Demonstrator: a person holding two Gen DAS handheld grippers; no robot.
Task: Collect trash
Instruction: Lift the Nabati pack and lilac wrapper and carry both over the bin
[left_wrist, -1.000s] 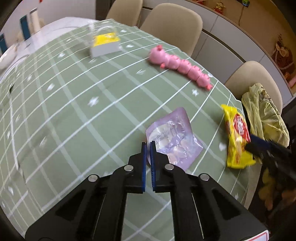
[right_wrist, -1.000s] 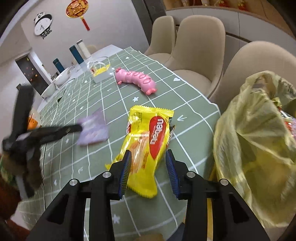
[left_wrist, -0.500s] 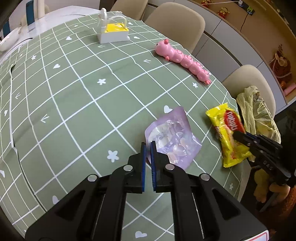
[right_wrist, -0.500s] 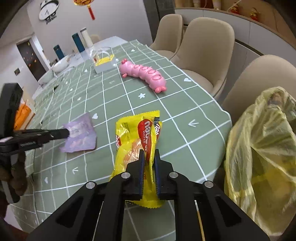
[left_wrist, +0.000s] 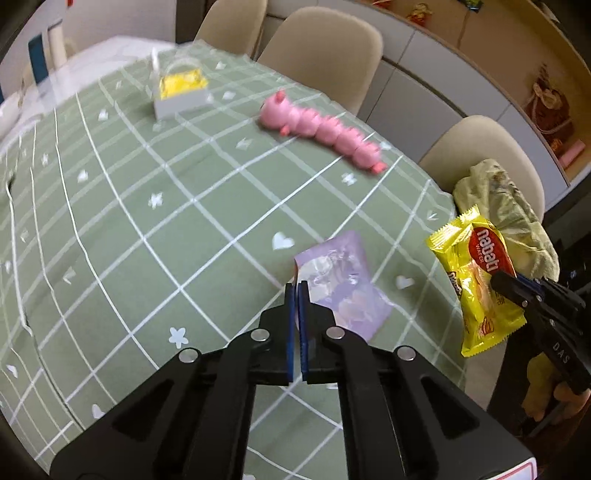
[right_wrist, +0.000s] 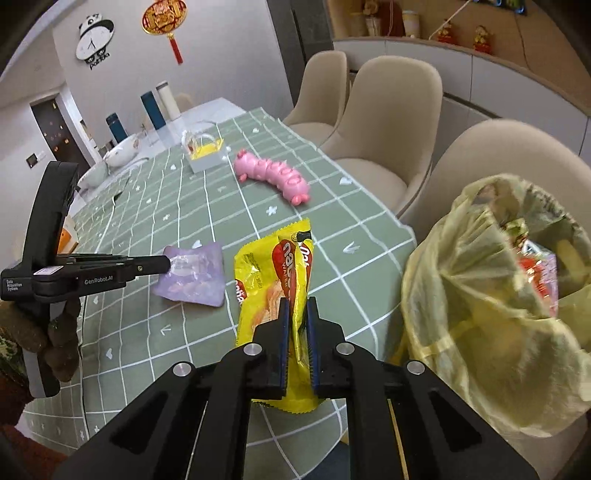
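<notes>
- Lilac foil: the left gripper (left_wrist: 297, 286), jaws pressed together, pinches a corner of the purple wrapper (left_wrist: 345, 282) on the green checked tablecloth (left_wrist: 147, 221).
- Yellow wafer packet (right_wrist: 280, 280) is clamped in the right gripper (right_wrist: 297, 306), beside the yellow trash bag (right_wrist: 491, 306) on a chair.

Pink caterpillar toy (right_wrist: 272, 174) beside what looks like a yellow-filled box (right_wrist: 205, 153).

Green white-checked tablecloth (right_wrist: 192, 221), yellow-red wrapper (right_wrist: 273, 273), lilac pouch (right_wrist: 195, 275), pink caterpillar toy (right_wrist: 273, 173).
</notes>
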